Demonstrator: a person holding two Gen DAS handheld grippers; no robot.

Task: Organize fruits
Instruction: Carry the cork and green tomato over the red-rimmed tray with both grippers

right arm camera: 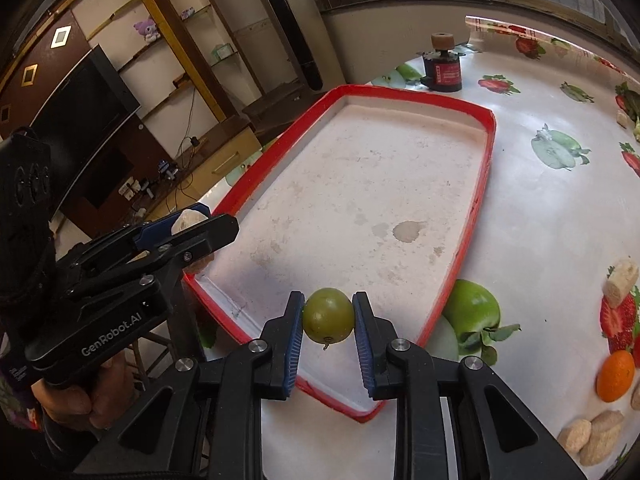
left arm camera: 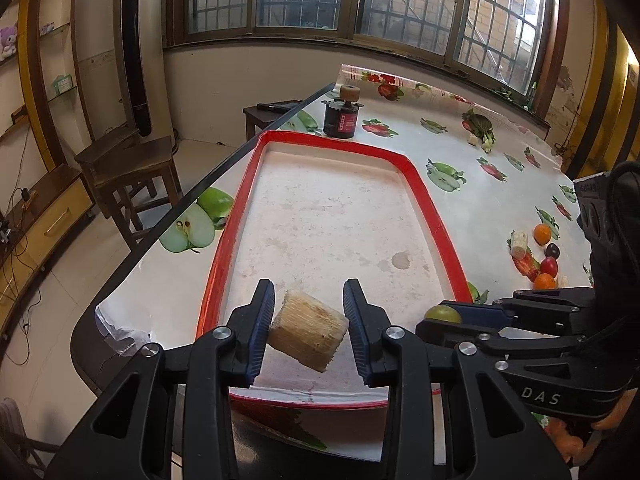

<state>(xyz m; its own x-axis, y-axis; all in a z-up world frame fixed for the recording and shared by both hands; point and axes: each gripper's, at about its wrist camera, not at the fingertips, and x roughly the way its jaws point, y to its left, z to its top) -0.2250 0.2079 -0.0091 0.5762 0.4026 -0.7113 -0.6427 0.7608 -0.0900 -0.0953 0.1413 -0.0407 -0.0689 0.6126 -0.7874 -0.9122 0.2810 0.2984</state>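
Observation:
A red-rimmed white tray [left arm camera: 424,196] lies on the fruit-print table; it also shows in the right wrist view [right arm camera: 486,168]. My left gripper [left arm camera: 308,330] is shut on a beige cylindrical chunk [left arm camera: 306,334], held tilted over the tray's near end. My right gripper [right arm camera: 329,320] is shut on a round green fruit [right arm camera: 329,315] above the tray's near corner. The green fruit also shows in the left wrist view [left arm camera: 442,314], and the chunk shows in the right wrist view [right arm camera: 188,218].
A dark jar with a cork lid [left arm camera: 342,114] stands beyond the tray. Oranges [left arm camera: 543,234], a dark plum [left arm camera: 552,250], a red fruit [left arm camera: 549,266] and beige chunks [right arm camera: 620,278] lie on the table to the right. Wooden stools [left arm camera: 128,164] stand left of the table.

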